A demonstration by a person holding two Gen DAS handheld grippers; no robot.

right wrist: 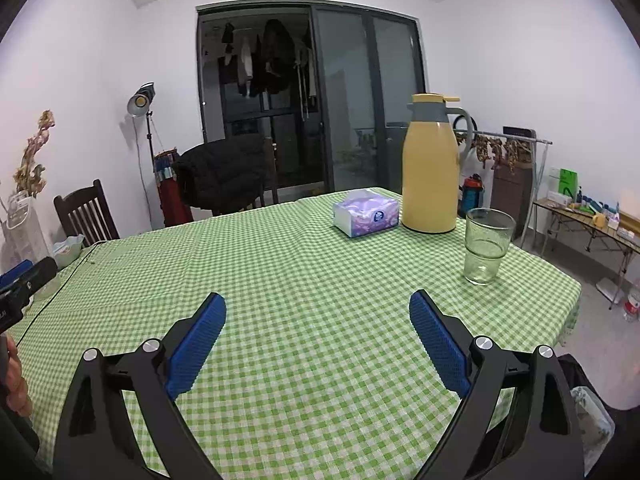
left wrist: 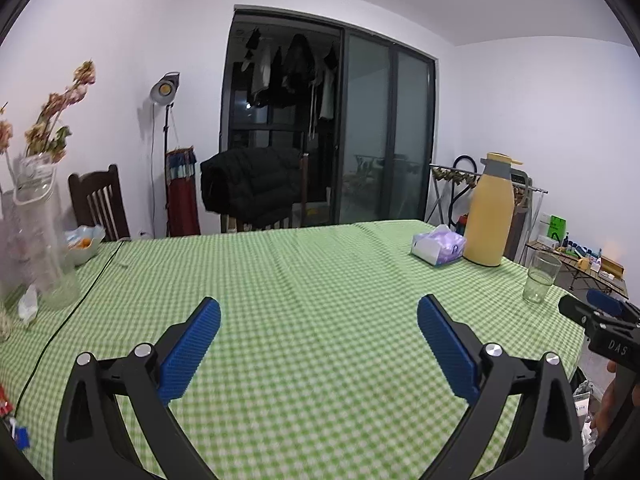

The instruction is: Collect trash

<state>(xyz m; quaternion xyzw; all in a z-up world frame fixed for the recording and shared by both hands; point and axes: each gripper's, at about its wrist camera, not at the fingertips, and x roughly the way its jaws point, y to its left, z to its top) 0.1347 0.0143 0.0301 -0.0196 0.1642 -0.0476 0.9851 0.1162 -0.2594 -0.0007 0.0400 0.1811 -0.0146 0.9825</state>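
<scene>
My left gripper (left wrist: 318, 314) hovers open over the green checked tablecloth (left wrist: 304, 280), with nothing between its blue pads. A crumpled white wrapper (left wrist: 28, 305) lies by the glass vase (left wrist: 44, 240) at the far left. A red wrapper (left wrist: 4, 398) and a small blue scrap (left wrist: 22, 438) sit at the left edge. My right gripper (right wrist: 318, 308) is open and empty above the cloth (right wrist: 304, 264). It also shows in the left wrist view as the right gripper (left wrist: 588, 305) near the table's right edge. A clear bag (right wrist: 592, 420) with scraps hangs low off the table's right side.
A purple tissue pack (right wrist: 366, 210), a yellow thermos (right wrist: 430, 168) and a drinking glass (right wrist: 486, 246) stand at the far right of the table. A bowl (left wrist: 82, 242) with orange bits sits far left. A black cable (left wrist: 80, 300) runs along the left side. Chairs stand behind the table.
</scene>
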